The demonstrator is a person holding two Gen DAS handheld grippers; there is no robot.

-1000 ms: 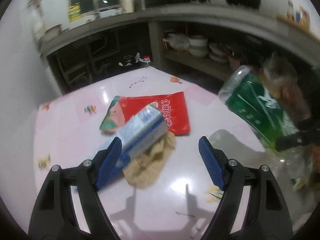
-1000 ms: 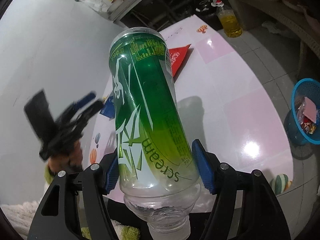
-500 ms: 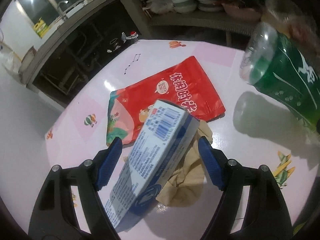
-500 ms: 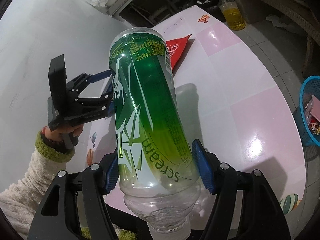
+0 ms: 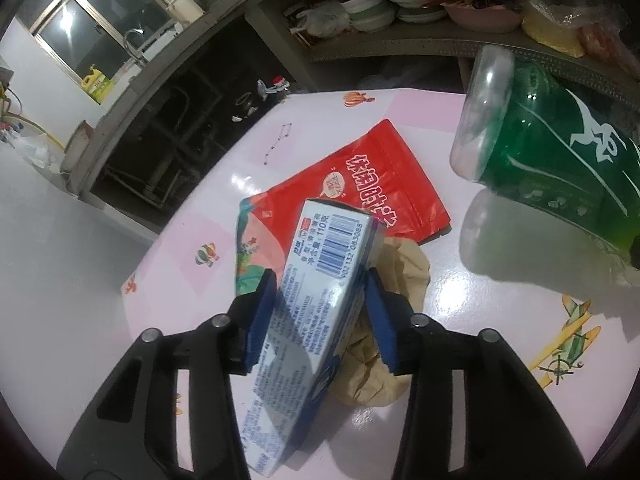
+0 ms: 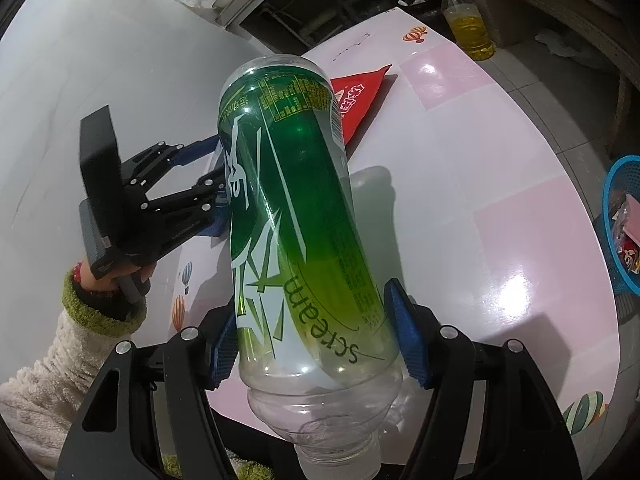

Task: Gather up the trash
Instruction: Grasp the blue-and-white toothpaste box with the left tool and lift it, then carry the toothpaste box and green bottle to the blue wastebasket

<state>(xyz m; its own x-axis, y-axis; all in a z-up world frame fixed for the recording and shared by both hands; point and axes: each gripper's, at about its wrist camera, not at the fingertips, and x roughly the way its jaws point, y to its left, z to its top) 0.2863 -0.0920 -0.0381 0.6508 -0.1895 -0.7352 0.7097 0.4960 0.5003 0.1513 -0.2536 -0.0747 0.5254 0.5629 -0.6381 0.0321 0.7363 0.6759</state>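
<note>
Both grippers loaded: carton in your left, bottle in your right.

Your left gripper (image 5: 322, 312) has just been closing, and its blue pads now press both sides of the pale blue carton (image 5: 316, 292), which stands tilted between them above the pink table (image 5: 460, 340). Directly under the carton lies a crumpled brown paper (image 5: 400, 272), and beyond that a red snack bag (image 5: 372, 188) flat on the table. Your right gripper (image 6: 316, 344) sits part-way open, clamped on the green-labelled plastic bottle (image 6: 292, 208) near its neck end, base pointing away, held clear above the table. A blue basket (image 6: 624, 220) holding wrappers stands on the floor past the table's right edge. A fleecy sleeve (image 6: 56, 356) shows at your left wrist.
</note>
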